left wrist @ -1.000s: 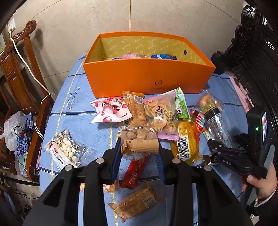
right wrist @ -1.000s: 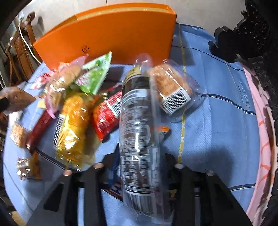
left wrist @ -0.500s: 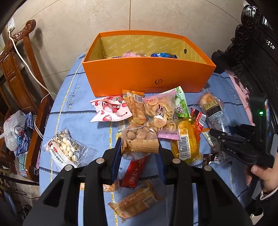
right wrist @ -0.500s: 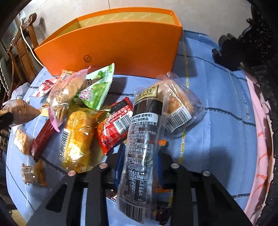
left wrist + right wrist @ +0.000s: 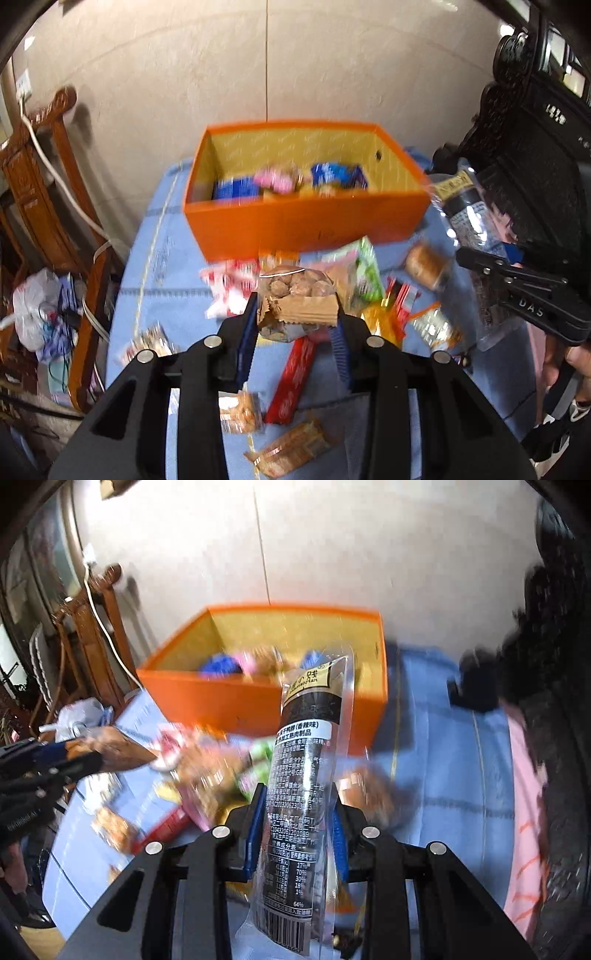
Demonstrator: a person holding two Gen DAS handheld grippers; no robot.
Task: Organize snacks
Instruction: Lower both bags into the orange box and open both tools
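Observation:
My left gripper [image 5: 297,317] is shut on a clear bag of brown round snacks [image 5: 297,295] with a kraft paper band, lifted above the table. My right gripper [image 5: 297,808] is shut on a long clear packet with a black label [image 5: 301,775], held upright off the table; the same packet [image 5: 467,221] shows at the right of the left wrist view. The orange box [image 5: 306,221] stands at the far side of the table with several snacks inside. Loose snack packets [image 5: 364,273] lie on the blue cloth in front of it.
A red bar [image 5: 290,380] and biscuit packs [image 5: 288,446] lie near the front edge. A wooden chair [image 5: 48,206] with a white cable stands left of the table, dark carved furniture [image 5: 535,147] right. A pink cloth [image 5: 524,812] lies along the right edge.
Both grippers have risen with their packets. The right one closed on the black-label packet and lifted it off the table. The view now looks down into the orange box.

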